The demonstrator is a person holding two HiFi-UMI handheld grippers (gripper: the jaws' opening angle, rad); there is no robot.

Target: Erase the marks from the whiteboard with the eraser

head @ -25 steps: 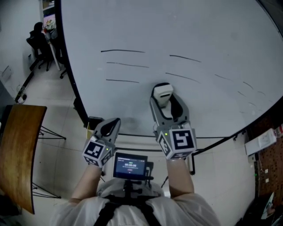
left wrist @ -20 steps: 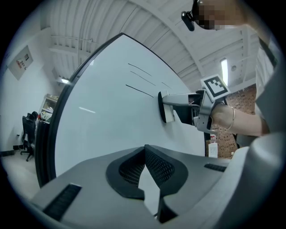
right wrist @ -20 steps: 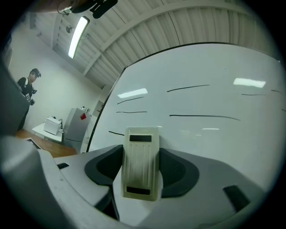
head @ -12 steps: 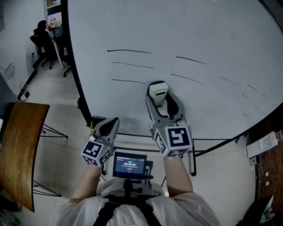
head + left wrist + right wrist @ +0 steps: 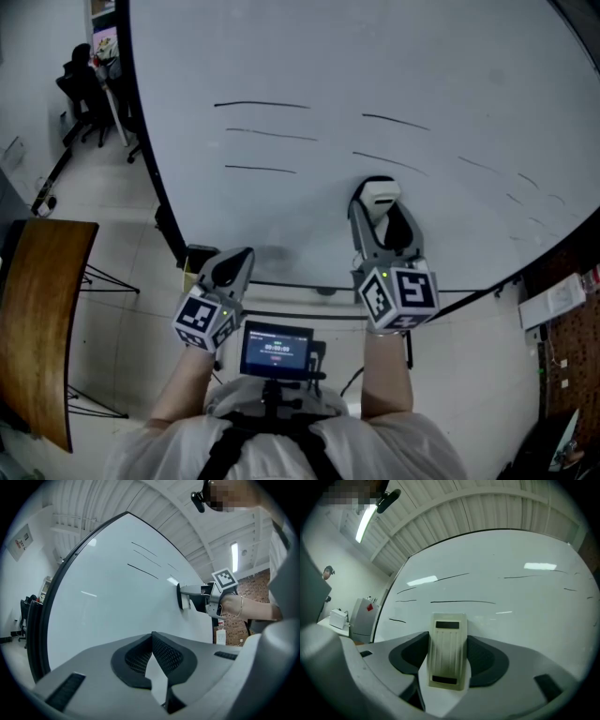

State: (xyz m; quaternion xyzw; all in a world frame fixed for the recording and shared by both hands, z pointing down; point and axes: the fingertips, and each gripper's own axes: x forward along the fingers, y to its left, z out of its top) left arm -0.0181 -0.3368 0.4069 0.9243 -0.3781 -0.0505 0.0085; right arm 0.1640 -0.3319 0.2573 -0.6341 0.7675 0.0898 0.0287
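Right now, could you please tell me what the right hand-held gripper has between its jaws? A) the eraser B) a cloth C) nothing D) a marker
A: in the right gripper view, the right hand-held gripper has its jaws closed on the cream eraser, held up to the whiteboard.
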